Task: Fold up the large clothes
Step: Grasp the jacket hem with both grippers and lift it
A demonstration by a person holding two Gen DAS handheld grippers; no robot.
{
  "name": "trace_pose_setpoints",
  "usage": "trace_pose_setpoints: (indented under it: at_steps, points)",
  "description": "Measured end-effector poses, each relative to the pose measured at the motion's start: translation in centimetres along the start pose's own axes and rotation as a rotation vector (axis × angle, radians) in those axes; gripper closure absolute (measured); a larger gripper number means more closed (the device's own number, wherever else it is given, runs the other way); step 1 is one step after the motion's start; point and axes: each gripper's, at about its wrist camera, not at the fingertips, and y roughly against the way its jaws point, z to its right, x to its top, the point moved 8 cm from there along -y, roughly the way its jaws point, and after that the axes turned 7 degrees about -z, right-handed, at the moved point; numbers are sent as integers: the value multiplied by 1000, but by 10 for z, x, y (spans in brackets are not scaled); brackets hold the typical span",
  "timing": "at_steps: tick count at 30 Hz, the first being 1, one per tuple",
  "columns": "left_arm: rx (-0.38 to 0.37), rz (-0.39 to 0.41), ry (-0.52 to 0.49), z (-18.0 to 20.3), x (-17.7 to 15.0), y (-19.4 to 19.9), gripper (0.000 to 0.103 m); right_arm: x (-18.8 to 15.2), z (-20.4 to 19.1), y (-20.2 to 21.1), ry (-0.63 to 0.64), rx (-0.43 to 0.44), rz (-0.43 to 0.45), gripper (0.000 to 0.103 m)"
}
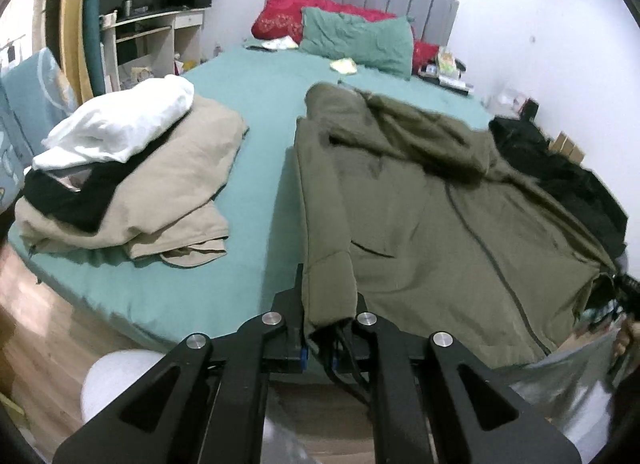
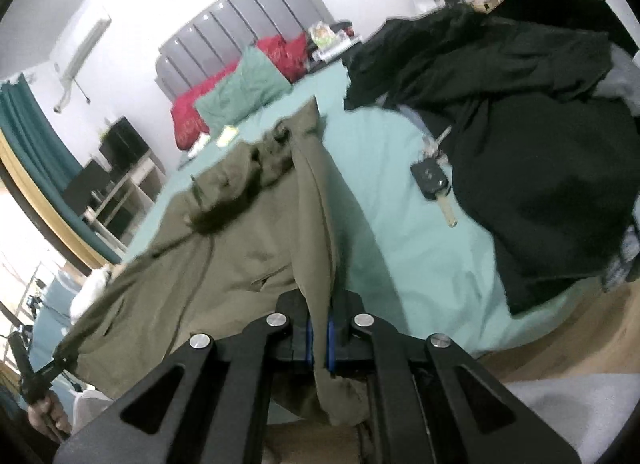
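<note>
An olive-green jacket (image 1: 420,200) lies spread on the teal bed (image 1: 256,104), hood toward the pillows. My left gripper (image 1: 320,304) is shut on the jacket's near left hem corner, the cloth pinched between its black fingers and lifted off the sheet. My right gripper (image 2: 320,328) is shut on the jacket's (image 2: 224,248) near right hem corner, fabric hanging down between the blue pads. In the right wrist view, the left gripper (image 2: 36,364) shows at the far left, held by a hand, with the hem stretched between the two.
A pile of folded clothes, beige (image 1: 160,200) with black and white on top, sits on the bed's left. A heap of black garments (image 2: 540,136) lies on the right, with a car key (image 2: 432,184) beside it. Pillows (image 1: 356,40) lean on the grey headboard. A desk (image 1: 152,36) stands left.
</note>
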Motion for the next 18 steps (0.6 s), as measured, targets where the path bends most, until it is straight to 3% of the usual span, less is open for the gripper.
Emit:
trace_pose_setpoints:
  at_steps: [8, 18]
  points:
    - [-32, 107, 13, 1, 6, 74, 95, 8, -18, 75, 41, 32, 113, 99]
    - [-53, 248, -10, 11, 22, 166, 96, 43, -57, 160, 122, 86, 285, 99]
